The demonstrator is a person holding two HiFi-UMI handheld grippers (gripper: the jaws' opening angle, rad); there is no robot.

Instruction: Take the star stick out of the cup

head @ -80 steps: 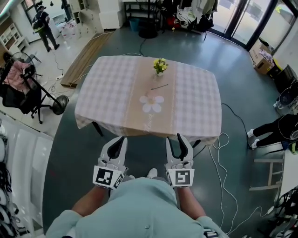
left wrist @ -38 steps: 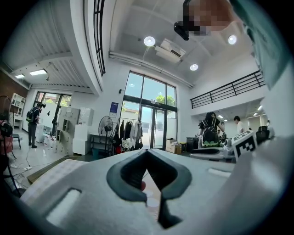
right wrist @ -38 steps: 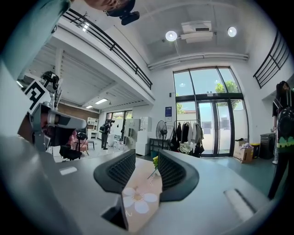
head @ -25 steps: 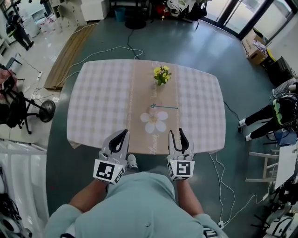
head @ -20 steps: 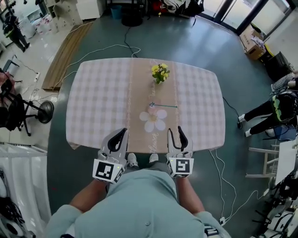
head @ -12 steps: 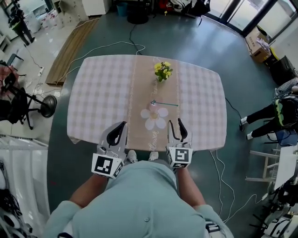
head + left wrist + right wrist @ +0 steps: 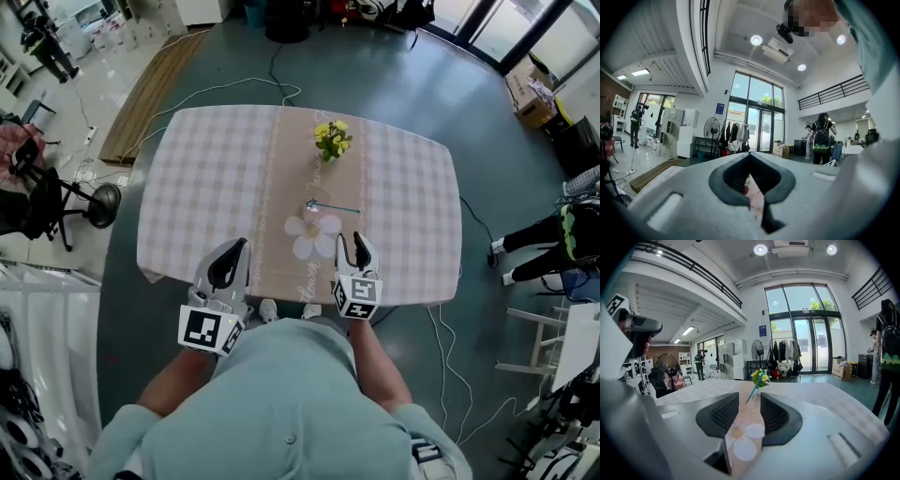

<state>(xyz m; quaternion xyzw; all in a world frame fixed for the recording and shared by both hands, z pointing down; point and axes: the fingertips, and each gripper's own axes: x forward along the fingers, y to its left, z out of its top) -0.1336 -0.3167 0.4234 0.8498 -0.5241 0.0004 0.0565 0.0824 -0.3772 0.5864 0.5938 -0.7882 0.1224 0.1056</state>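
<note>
Head view shows the slim teal star stick (image 7: 337, 209) leaning out of a small pink cup (image 7: 312, 204) on the tan table runner (image 7: 295, 159), well ahead of both tongs. The left gripper (image 7: 232, 251) has its jaws together on nothing; the right gripper (image 7: 353, 246) has them apart, empty.
</note>
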